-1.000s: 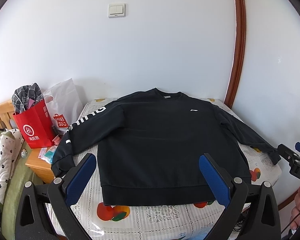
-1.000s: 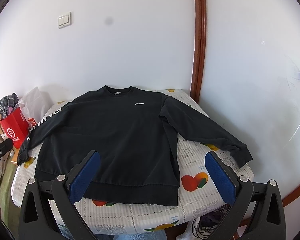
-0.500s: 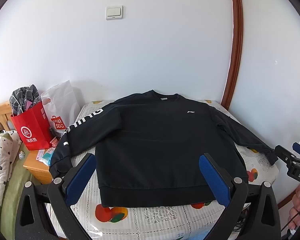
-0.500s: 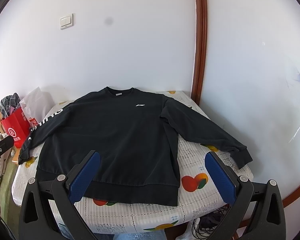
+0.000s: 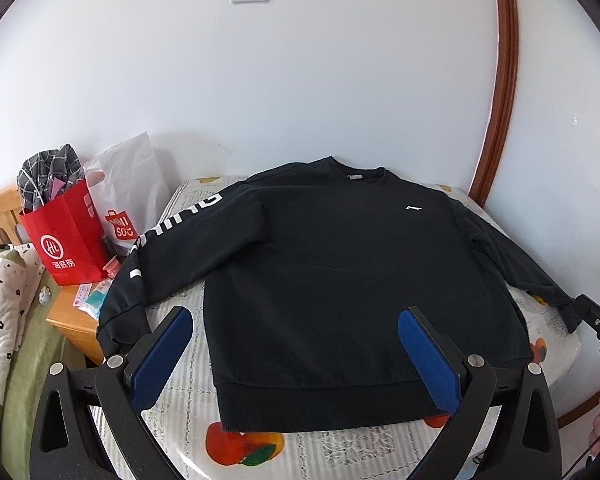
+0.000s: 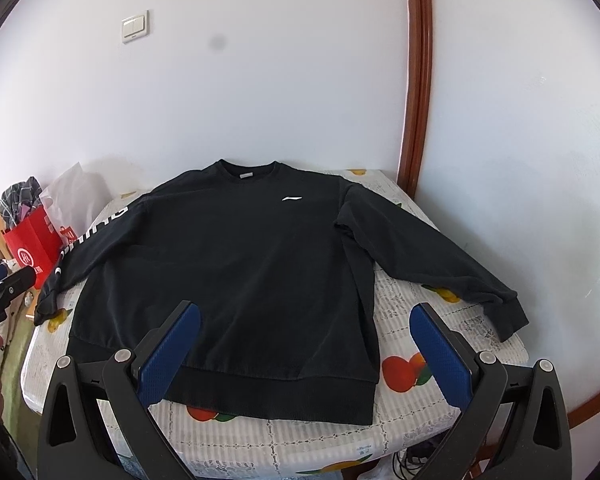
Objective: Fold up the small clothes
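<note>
A black long-sleeved sweatshirt lies flat, front up, on a table with a fruit-print cloth; it also shows in the right wrist view. Both sleeves are spread out; the left one carries white letters, the right one reaches the table's right edge. My left gripper is open and empty, held above the hem. My right gripper is open and empty, above the hem's right part. Neither touches the cloth.
A red paper bag and a white plastic bag stand on a wooden nightstand left of the table. A bed with a dotted quilt lies further left. White walls and a brown door frame close the back.
Both grippers have shifted slightly, so the sweatshirt sits a little lower and nearer in both views. The sweatshirt itself has not moved. Both grippers stay open.
</note>
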Demonstrator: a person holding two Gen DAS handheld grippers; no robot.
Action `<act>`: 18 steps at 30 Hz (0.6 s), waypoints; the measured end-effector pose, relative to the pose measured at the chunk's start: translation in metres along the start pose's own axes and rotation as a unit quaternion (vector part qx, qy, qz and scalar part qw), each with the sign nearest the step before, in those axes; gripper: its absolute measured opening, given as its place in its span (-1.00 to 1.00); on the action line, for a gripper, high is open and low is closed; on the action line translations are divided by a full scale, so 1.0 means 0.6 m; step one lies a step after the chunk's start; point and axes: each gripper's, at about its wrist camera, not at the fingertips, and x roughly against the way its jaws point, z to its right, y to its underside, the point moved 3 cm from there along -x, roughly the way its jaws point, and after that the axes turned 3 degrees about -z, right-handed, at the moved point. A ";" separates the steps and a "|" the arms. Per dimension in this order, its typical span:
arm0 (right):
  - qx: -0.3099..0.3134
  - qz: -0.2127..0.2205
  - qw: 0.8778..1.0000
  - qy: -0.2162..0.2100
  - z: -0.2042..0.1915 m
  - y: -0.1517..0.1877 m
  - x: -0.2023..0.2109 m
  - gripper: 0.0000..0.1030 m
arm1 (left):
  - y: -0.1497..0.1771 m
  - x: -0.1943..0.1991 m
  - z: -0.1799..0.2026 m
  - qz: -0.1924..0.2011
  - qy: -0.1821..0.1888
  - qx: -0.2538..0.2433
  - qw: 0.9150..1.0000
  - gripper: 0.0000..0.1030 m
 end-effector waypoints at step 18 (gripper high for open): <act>0.003 -0.051 0.999 -0.016 -0.085 0.006 -0.192 0.92 | 0.053 -0.218 -0.225 -0.115 -0.110 0.068 0.985 0.91</act>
